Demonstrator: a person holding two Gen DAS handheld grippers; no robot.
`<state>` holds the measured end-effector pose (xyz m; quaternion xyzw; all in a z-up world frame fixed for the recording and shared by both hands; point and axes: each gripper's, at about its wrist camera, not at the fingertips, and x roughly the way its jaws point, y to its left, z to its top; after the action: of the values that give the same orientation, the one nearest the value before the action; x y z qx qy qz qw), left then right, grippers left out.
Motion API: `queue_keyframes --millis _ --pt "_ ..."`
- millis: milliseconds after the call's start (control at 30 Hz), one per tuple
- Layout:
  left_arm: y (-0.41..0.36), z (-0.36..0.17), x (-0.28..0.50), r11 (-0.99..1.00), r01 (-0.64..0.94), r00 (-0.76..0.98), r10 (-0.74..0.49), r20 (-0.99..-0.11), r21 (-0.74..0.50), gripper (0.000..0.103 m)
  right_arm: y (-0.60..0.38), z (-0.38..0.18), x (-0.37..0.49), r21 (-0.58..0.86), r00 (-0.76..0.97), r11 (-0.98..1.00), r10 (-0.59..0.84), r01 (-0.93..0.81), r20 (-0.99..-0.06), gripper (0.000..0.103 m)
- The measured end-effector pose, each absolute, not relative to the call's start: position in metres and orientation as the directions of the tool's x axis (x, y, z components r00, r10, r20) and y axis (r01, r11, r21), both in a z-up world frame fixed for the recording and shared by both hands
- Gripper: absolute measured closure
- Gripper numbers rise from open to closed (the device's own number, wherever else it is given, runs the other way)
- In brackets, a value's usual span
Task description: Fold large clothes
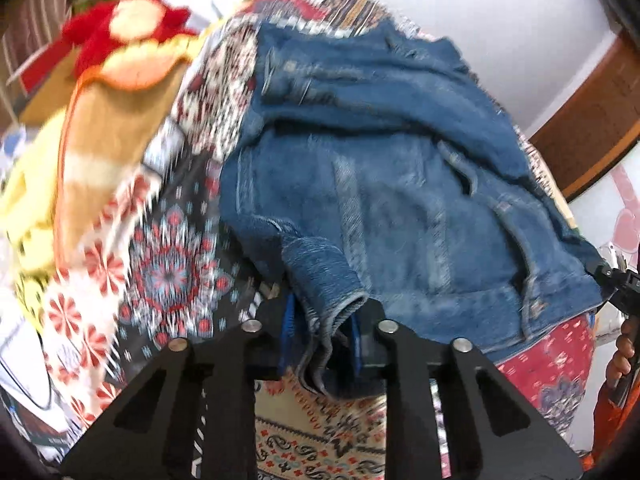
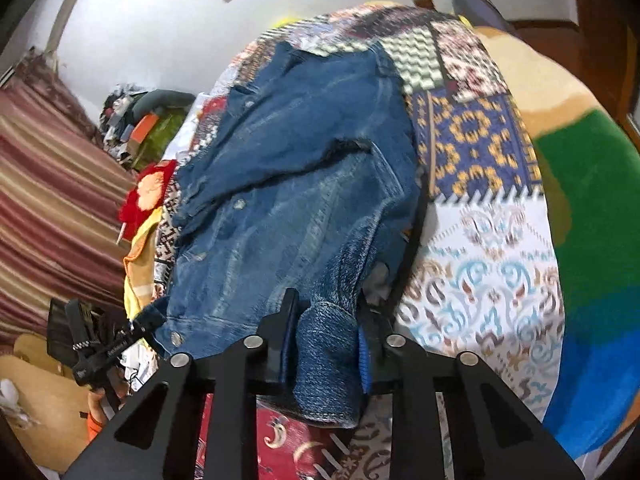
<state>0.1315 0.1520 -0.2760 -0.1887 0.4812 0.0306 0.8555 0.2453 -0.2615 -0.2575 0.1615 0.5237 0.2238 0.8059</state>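
Lying across a bed covered with a patchwork bedspread (image 1: 168, 264) is a blue denim jacket (image 1: 400, 184), rumpled, with folds running across its upper half. From the left wrist camera, the left gripper (image 1: 324, 334) is clenched on a rolled denim cuff or hem at the jacket's near edge; the cloth bunches between its black fingers and hangs down below them. At the far right of that view, the right gripper (image 1: 612, 280) meets the jacket's other near corner, with the person's hand (image 1: 624, 354) partly showing beneath it.

From the right wrist camera, the right gripper (image 2: 326, 340) is likewise clamped on a thick fold of denim at the jacket's near edge. The left gripper (image 2: 132, 330) appears at the lower left, touching the jacket's corner.

A red and orange knitted cloth (image 1: 132, 36) lies beside the jacket. A striped curtain (image 2: 52, 200) hangs further off. A green and blue blanket (image 2: 592, 240) lies on the bed's other side.
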Motion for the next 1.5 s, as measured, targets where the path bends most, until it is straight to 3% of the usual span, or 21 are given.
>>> queue_keyframes --millis 367,767,1000,1233,1500 --pt "0.173 -0.185 0.178 0.945 -0.152 0.715 -0.097 -0.692 -0.289 0.087 -0.231 -0.194 0.302 0.469 0.406 0.809 0.585 -0.355 -0.702 0.086" --pt "0.208 -0.137 0.285 0.928 -0.200 0.798 -0.031 -0.602 -0.313 0.088 -0.211 -0.148 0.427 0.428 0.552 0.839 0.543 -0.335 -0.632 0.087" --pt "0.237 -0.164 0.359 0.896 -0.270 0.764 -0.023 -0.644 -0.352 0.088 -0.183 -0.173 0.511 0.376 0.562 0.881 0.473 -0.288 -0.678 0.087" --pt "0.254 -0.224 0.413 0.892 -0.334 0.686 0.009 -0.728 -0.304 0.088 -0.160 -0.228 0.570 0.349 0.518 0.904 0.427 -0.247 -0.741 0.087" --pt "0.265 -0.298 0.442 0.873 -0.393 0.582 -0.005 -0.813 -0.287 0.087 -0.164 -0.287 0.599 0.418 0.453 0.889 0.456 -0.188 -0.766 0.086"
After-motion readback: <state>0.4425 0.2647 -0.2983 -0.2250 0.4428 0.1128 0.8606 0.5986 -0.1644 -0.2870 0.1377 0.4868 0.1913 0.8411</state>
